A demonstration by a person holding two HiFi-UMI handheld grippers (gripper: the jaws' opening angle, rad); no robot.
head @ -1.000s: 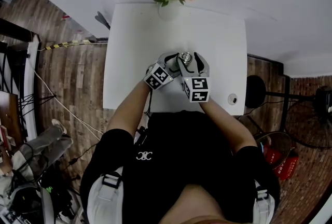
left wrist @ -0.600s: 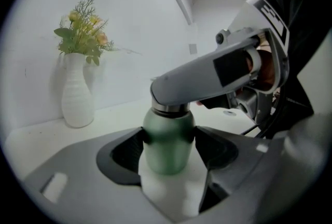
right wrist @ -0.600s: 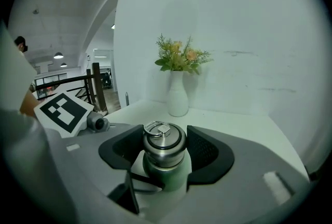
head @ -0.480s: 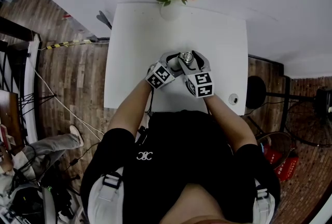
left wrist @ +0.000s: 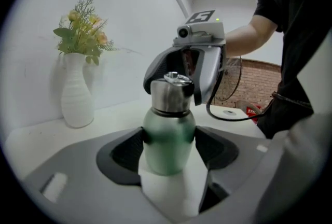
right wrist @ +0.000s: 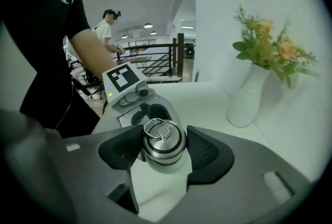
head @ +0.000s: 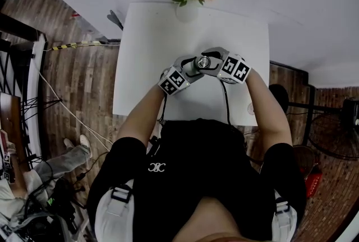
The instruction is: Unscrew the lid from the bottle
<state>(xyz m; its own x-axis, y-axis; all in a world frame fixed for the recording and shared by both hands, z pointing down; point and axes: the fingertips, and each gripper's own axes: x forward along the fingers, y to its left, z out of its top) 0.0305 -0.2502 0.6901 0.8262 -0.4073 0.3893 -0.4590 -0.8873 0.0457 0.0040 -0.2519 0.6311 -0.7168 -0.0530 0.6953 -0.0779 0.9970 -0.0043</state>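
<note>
Near the middle of the white square table (head: 151,39), the left gripper (left wrist: 170,151) clamps the body of the matte green metal bottle (left wrist: 168,132), while the right gripper (right wrist: 165,151) pinches its brushed steel ring-topped lid (right wrist: 163,137). That lid looks fully seated, so the unscrewing seems barely begun.

Bare tabletop (head: 146,67) lies open left, right and far of the bottle (left wrist: 168,137). A vase (head: 188,11) blocks the far edge, a small disc (left wrist: 228,112) the near right corner. The left claw (left wrist: 168,150) and right claw (right wrist: 163,148) hem the bottle in, clamped on its body and lid (right wrist: 162,137).
</note>
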